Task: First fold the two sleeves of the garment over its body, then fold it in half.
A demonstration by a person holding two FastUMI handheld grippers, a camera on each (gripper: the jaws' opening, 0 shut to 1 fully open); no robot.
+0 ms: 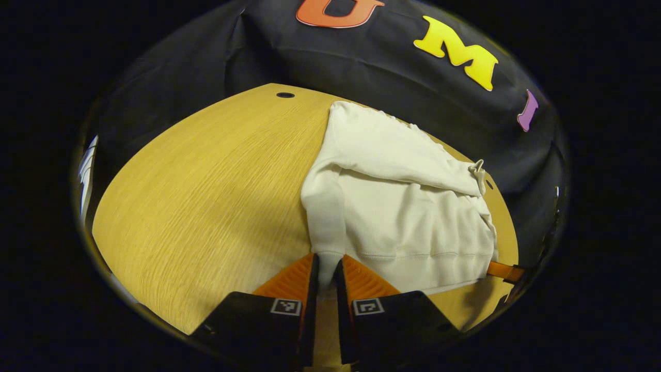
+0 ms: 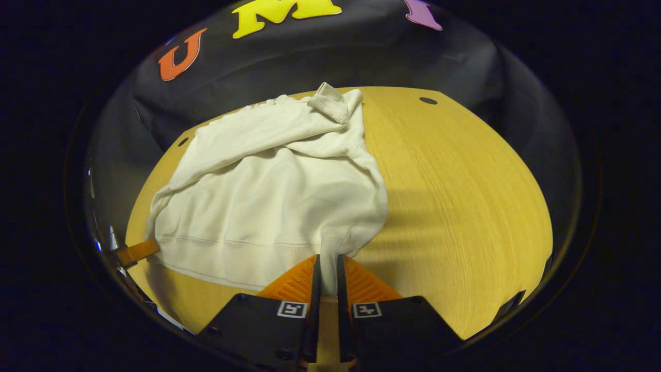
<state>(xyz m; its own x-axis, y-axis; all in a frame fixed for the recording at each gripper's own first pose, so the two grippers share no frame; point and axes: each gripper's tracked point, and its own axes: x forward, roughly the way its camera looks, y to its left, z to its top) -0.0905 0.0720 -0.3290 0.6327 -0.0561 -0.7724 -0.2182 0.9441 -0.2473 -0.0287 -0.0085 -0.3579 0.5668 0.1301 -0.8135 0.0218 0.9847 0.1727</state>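
A soft cream-white sweatshirt [image 1: 408,206] lies on a yellow wooden counter [image 1: 206,206]. Both sleeves are already laid across its body, so it looks like a lumpy square. In the left gripper view the sweatshirt sits on the right part of the counter, and its far edge reaches the back edge of the counter. The bottom hem is the side nearest the camera.

The left hand-held gripper [image 1: 327,268] is pinching the near corner of the hem. Its two fingers are almost together, with a strip of white cloth squeezed between them. The cloth rises a little from the counter there.

In the right gripper view the same sweatshirt [image 2: 268,196] covers the left part of the counter [image 2: 465,206]. A sleeve cuff [image 2: 330,103] pokes up at the far end, near the black cloth wall [image 2: 310,57]. The right hand-held gripper [image 2: 326,266] is pinching the other near corner of the hem. Its fingers are close together with cloth between them too.

Each view shows the tip of the other hand-held gripper at the far hem corner, low at the side. A small dark round hole [image 1: 285,95] shows in the counter top near the back.
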